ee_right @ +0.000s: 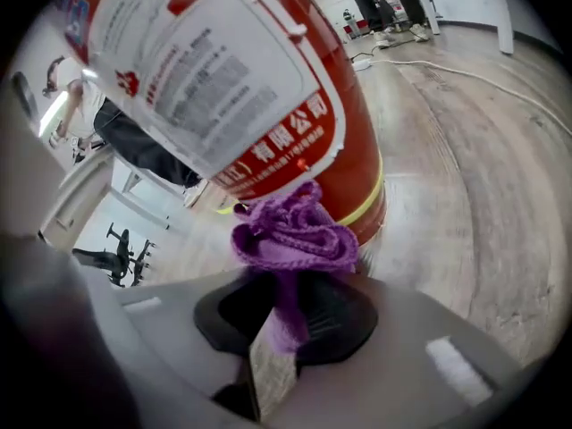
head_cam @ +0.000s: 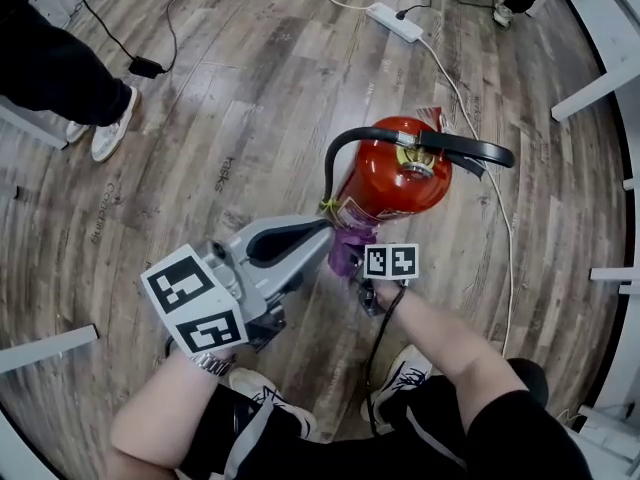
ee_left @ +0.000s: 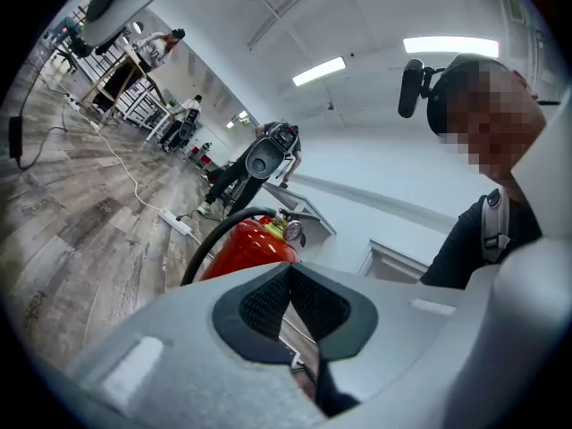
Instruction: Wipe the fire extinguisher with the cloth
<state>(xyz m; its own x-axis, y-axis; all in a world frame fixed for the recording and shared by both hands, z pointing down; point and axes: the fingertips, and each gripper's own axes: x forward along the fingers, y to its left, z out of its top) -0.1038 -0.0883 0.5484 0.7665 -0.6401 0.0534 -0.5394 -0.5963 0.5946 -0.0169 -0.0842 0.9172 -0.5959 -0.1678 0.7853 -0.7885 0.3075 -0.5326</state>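
Fire extinguisher (head_cam: 395, 183) stood on the floor (head_cam: 250, 78), centre-right of the head view. Right gripper (ee_right: 286, 320) clamped the purple cloth (ee_right: 295, 235), bunched against its lower body, likely to wipe it. Left gripper (ee_left: 288, 307) was closed and empty beside the hose (head_cam: 340, 158), perhaps steadying it.

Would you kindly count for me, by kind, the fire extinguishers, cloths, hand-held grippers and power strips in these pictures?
fire extinguisher: 1
purple cloth: 1
hand-held grippers: 2, the left hand-held gripper and the right hand-held gripper
white power strip: 1
Total: 5
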